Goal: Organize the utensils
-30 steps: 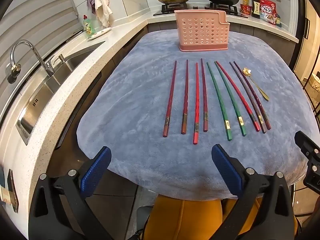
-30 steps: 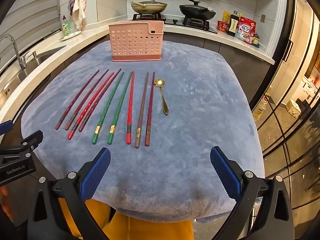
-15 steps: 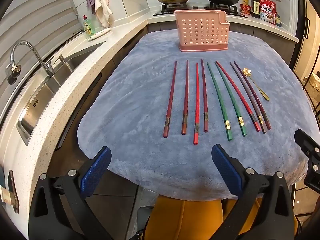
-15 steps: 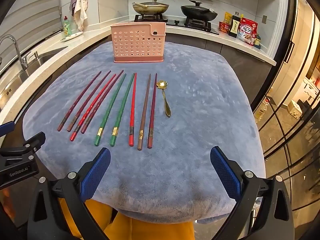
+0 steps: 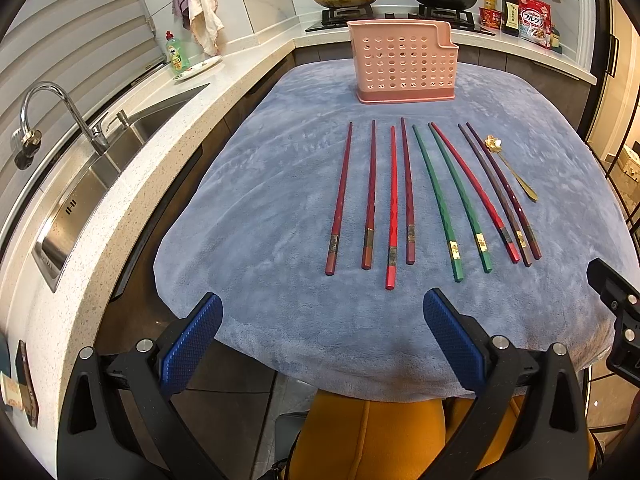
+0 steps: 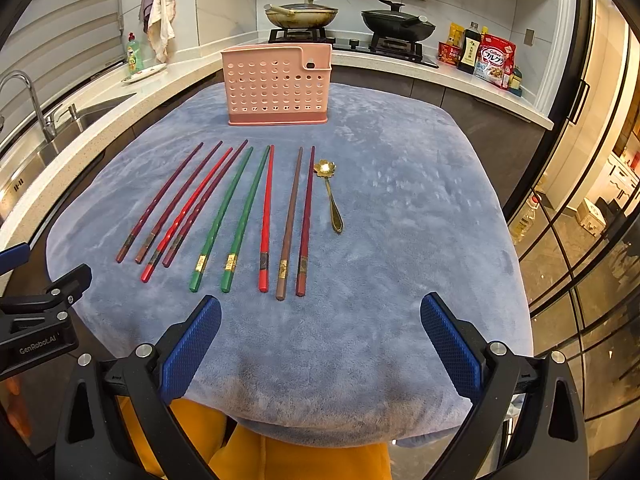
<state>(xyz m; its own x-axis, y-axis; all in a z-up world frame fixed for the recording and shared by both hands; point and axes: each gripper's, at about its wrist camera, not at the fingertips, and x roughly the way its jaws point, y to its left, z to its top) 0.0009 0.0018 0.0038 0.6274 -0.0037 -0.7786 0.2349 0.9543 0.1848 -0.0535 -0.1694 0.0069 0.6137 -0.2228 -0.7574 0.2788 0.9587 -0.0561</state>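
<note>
Plainly, both tongs, left (image 5: 320, 344) and right (image 6: 320, 342), are hovering wide and empty at the bench (image 6: 420, 208) edge, while the chopsticks (image 6: 240, 216) are lying so close together that a pinch risks catching two, short of the basket (image 6: 278, 84).

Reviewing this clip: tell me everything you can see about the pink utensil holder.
The pink utensil holder is a boxy caddy that looks like plastic, its front wall pierced by rows of round holes above a solid base band. One top corner steps down to a lower section. It stands upright at the far end of the blue cloth, beyond the chopstick tips, with nothing touching it. No utensils show above its rim; its inside is hidden.
</note>
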